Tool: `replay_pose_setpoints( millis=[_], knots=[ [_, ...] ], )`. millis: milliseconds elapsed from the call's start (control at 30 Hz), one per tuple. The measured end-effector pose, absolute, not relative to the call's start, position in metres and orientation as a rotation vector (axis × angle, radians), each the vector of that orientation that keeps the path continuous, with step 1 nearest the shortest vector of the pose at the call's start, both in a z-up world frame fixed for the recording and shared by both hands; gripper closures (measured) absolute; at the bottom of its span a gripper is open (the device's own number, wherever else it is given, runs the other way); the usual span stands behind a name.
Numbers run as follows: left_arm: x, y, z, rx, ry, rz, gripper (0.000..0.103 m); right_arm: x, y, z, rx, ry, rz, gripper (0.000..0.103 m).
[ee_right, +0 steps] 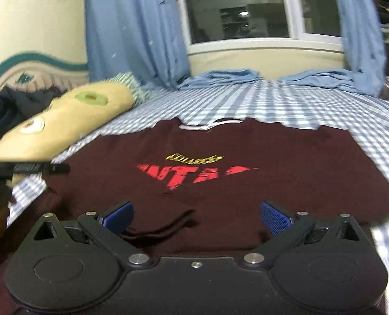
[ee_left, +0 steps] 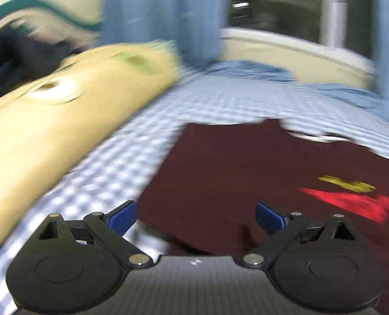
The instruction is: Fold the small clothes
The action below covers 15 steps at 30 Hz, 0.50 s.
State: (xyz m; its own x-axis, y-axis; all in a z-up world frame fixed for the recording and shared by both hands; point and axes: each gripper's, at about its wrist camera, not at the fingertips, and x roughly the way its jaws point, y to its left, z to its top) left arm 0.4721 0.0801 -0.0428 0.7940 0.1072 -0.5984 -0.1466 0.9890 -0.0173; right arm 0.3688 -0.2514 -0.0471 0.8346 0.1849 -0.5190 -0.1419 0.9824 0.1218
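Maroon T-shirt (ee_right: 220, 162) lies flat on checked bedsheet (ee_right: 286, 105), red and yellow print up, beside tan pillow (ee_right: 71, 120). Left gripper (ee_left: 196, 216) and right gripper (ee_right: 197, 216) hover above it — jaws wide, nothing held.

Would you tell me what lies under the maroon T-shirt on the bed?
The maroon T-shirt lies spread on the blue-and-white checked bedsheet, which shows all round its top and sides. Whatever is directly beneath the shirt is covered, so nothing else can be confirmed there.
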Motion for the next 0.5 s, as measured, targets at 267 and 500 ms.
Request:
replay_pose_setpoints(
  millis=[267,500],
  knots=[
    [0.505,0.141,-0.066,-0.161,0.735,0.318,0.005,0.364,-0.253,-0.069,0.075,0.558,0.143,0.001],
    [0.501,0.145,-0.068,-0.2,0.75,0.298,0.004,0.323,-0.278,-0.058,0.158,0.459,0.135,0.001]
  ],
)
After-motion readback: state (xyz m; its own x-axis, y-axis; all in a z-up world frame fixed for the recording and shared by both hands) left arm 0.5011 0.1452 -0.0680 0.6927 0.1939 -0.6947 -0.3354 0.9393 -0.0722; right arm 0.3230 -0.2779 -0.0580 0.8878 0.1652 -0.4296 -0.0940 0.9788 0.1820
